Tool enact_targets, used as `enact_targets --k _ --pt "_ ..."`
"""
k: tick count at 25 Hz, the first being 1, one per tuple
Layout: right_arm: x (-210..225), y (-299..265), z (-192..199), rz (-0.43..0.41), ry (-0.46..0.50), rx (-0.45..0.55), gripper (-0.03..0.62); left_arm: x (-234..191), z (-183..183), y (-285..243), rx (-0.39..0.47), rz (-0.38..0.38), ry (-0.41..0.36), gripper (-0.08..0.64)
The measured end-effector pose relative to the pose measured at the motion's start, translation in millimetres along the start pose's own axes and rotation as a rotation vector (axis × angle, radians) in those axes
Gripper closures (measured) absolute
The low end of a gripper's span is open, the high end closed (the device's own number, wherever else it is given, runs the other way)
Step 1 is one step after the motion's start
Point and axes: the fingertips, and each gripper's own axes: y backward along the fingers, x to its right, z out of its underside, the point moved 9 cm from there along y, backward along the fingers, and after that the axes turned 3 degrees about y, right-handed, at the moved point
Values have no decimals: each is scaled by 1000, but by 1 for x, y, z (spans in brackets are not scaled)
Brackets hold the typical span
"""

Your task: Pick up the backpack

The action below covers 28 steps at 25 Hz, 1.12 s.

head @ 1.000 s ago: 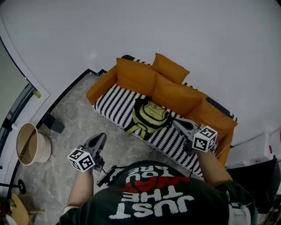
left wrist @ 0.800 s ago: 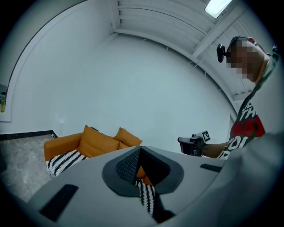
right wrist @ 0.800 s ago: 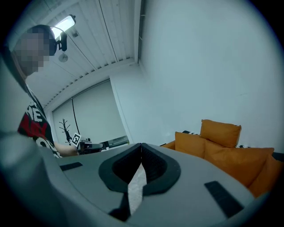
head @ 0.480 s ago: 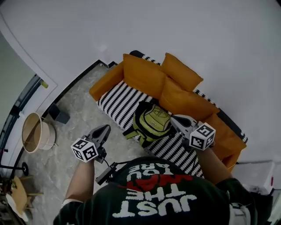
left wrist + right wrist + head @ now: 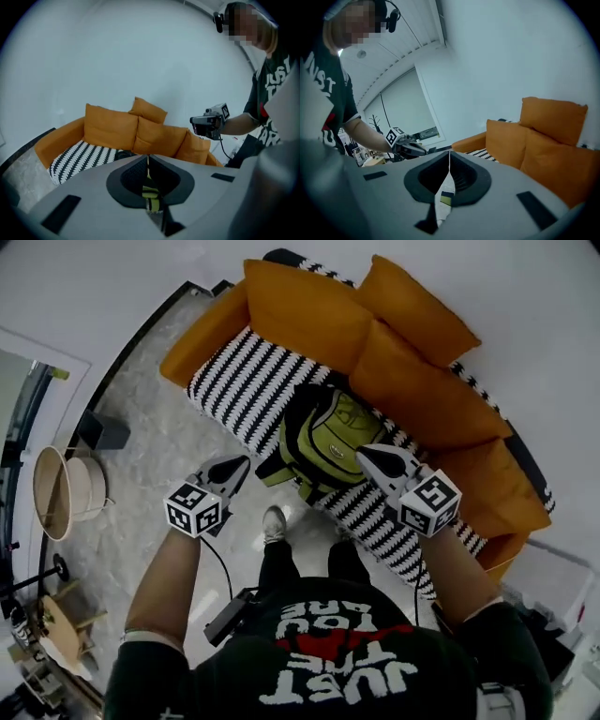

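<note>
Orange sofa holds backpack, cushions close behind

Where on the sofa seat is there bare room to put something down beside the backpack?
The striped seat is bare between the backpack and the orange armrest. A second bare strip lies on the backpack's other side, partly hidden by the right gripper. The middle is crowded: backpack against back cushions.

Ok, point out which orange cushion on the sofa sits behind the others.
The smaller cushion at the rear. It pokes up behind the gap between two of the larger back cushions, which stand in a row along the sofa.
</note>
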Motion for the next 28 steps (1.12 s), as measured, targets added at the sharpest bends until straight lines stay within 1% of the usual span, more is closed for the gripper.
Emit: enact_targets --k 3,4,5,8,9,11,12,13,16,19,23,24,26,27,28 --pt "8 -23 44 6 -18 -13 563 -31 34 -55 -124 84 -74 546" --pt "11 -30 59 0 -27 -12 563 -39 47 -74 -183 123 -114 545" --pt "12 -35 74 -9 -40 -13 563 -46 62 -92 -252 168 -162 529" --pt "6 -51 115 -44 -76 -35 563 -68 108 -135 -461 283 -301 400" --pt "2 -55 128 -58 -87 -37 563 -76 122 -146 -513 307 -340 376" --pt "-5 -58 154 -75 -106 -33 563 -88 151 -165 -586 345 -400 341" --pt "-9 -58 167 -72 -109 -32 563 -90 165 -173 -608 369 -417 318" --pt "-12 -58 179 -60 -112 -30 563 -91 179 -181 -629 395 -426 295" --pt "-15 -55 218 -27 -134 -30 563 -88 211 -199 -700 485 -440 256" --pt "-11 -49 242 -28 -152 -51 563 -84 226 -215 -761 570 -442 252" --pt "-17 -56 274 -47 -194 -13 563 -82 254 -231 -846 637 -448 252" --pt "-18 -59 279 -46 -199 -9 563 -81 260 -234 -865 650 -445 253" --pt "-18 -62 276 -39 -210 -16 563 -73 265 -239 -882 681 -423 254" --pt "-18 -62 270 -39 -216 -27 563 -67 265 -240 -877 691 -404 273" --pt "-17 -62 265 -39 -221 -34 563 -63 264 -241 -867 695 -383 327"
